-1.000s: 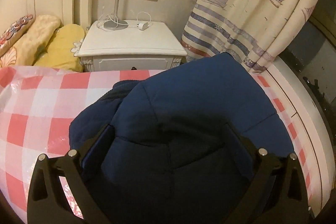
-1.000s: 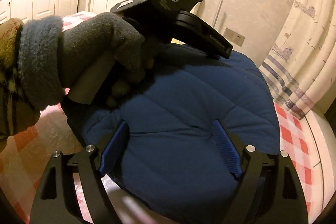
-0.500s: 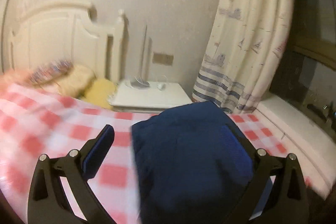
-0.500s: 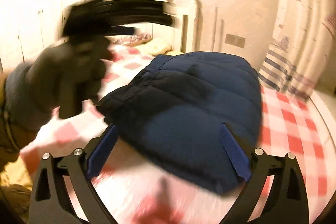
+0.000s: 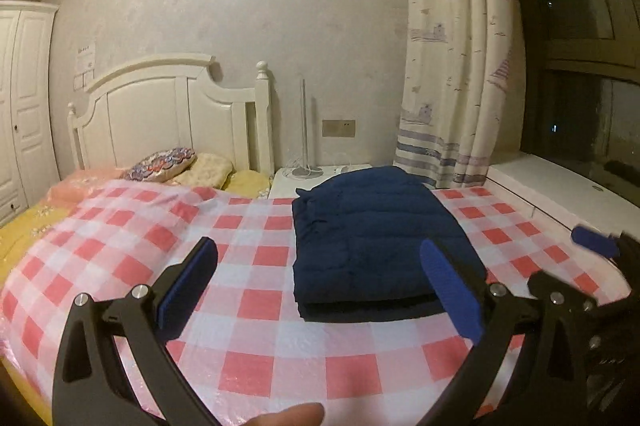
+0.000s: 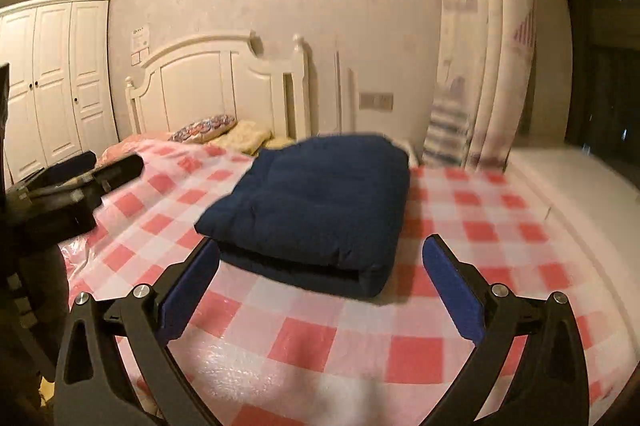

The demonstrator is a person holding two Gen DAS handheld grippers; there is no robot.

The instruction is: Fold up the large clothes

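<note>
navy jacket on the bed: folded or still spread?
Folded. The navy jacket lies as a compact rectangle, layers stacked at its near edge, on the checkered bedcover.

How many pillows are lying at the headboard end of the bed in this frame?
2 clearly: a floral embroidered pillow on the left and a pale yellow pillow touching its right side, both below the headboard. The checked cover may hide more.

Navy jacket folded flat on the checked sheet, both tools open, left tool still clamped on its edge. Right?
Not quite. The left tool holds nothing: the left wrist view shows its pads spread apart, clear of the navy jacket. The rest stands: the jacket lies folded on the checked sheet, and the right tool is open too.
</note>
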